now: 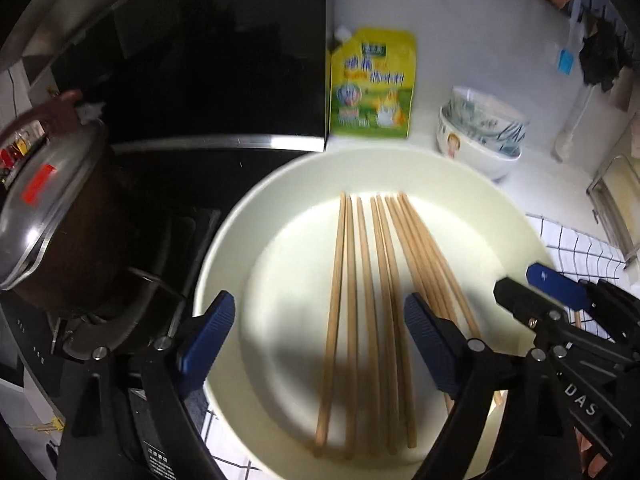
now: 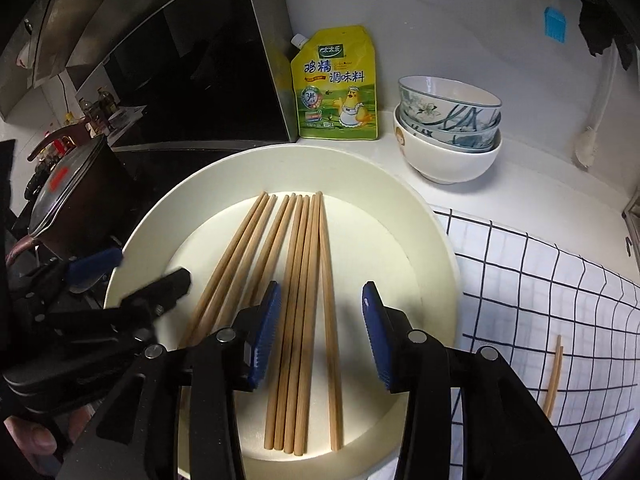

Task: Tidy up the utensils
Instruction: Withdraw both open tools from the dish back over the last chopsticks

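Several wooden chopsticks (image 1: 372,300) lie side by side in a round cream plate (image 1: 280,184), tips pointing away. They also show in the right wrist view (image 2: 298,300) on the plate (image 2: 400,216). My left gripper (image 1: 320,344) is open and empty, just above the near ends of the left chopsticks. My right gripper (image 2: 320,336) is open and empty, straddling the right chopsticks. It shows at the right of the left wrist view (image 1: 524,288). Two more chopsticks (image 2: 554,376) lie on the checked cloth (image 2: 540,280) right of the plate.
A yellow seasoning pouch (image 2: 338,84) leans on the wall behind the plate. Stacked bowls (image 2: 450,128) stand at the back right. A dark pot with a lid (image 1: 48,208) sits on the stove to the left. A blue brush (image 2: 554,20) hangs on the wall.
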Motion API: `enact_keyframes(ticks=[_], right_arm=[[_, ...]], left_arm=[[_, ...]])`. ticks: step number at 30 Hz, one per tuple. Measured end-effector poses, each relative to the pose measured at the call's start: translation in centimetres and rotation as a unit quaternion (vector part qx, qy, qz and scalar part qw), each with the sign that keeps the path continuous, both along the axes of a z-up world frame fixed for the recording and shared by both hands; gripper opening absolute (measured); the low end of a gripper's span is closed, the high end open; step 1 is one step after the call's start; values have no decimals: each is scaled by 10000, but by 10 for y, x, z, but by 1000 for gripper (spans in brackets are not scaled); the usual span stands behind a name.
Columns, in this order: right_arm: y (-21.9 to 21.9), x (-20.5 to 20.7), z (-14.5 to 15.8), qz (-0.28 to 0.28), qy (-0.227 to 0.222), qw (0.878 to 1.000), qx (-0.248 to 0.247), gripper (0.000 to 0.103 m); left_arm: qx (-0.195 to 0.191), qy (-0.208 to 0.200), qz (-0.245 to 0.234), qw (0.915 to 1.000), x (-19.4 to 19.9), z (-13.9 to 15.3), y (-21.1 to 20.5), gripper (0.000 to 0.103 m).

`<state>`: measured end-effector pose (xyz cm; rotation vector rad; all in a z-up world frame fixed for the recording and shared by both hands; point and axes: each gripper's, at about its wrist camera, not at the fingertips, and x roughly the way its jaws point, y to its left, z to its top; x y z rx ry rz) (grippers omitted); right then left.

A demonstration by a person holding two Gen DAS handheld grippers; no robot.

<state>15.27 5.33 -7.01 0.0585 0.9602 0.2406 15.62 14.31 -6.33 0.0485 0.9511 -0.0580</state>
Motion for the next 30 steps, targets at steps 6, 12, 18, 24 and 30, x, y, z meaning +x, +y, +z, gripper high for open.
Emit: enact_keyframes(ticks=[6,12,18,24,30], right_arm=[[-10,-16,8,-97,-85,9999,-13,41],[-29,-41,19,-219,-195,9996,-26,43],[-55,-67,27,-385,-231,9990,-47,43],[-90,-95,29,-638,-226,9977,-100,45],[-133,-120,20,-976,-87,9951,-156,47]], left_arm=[[18,-64,34,10000,-11,11,2,89],[32,-198,-28,9998,-27,23,-7,91],[-9,-272,-197,9994,-46,31,-28,94],[-75,-255,-436,9987,-69,31,-59,95],[-127,-234,-707,9971,-88,27,-94,95]])
